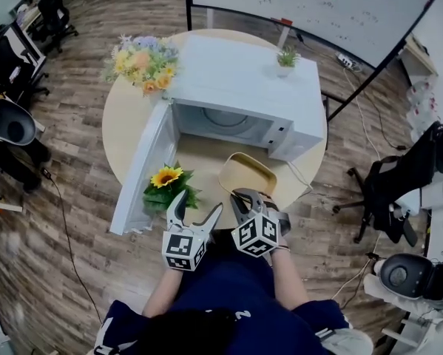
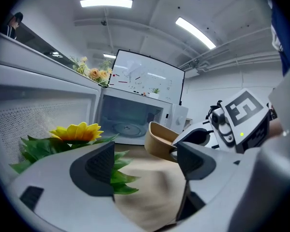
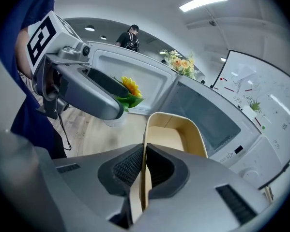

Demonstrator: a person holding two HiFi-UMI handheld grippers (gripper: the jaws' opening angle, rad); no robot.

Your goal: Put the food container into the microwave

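Matt tan food container (image 1: 248,173), wood-plank floor (image 1: 73,198)

Bright, even light from ceiling strip lights (image 2: 106,3) — soft shadows, strong fisheye bending and dark vignetted corners.

Table: round pale wooden tabletop (image 1: 121,128), centre of the scene.
Sunflower: yellow artificial sunflower with green leaves (image 1: 167,177), near left on the table.
Bouquet: bunch of orange, yellow and pale flowers (image 1: 143,59), far left edge of the table.
Small plant: green sprig in a white pot (image 1: 285,59), far right.
Whiteboard: black-framed white board (image 1: 317,6), far right, beyond the table.
Chair: black office chair (image 1: 398,187), right, well apart from the table.
Floor: brown wood planks (image 1: 58,220).
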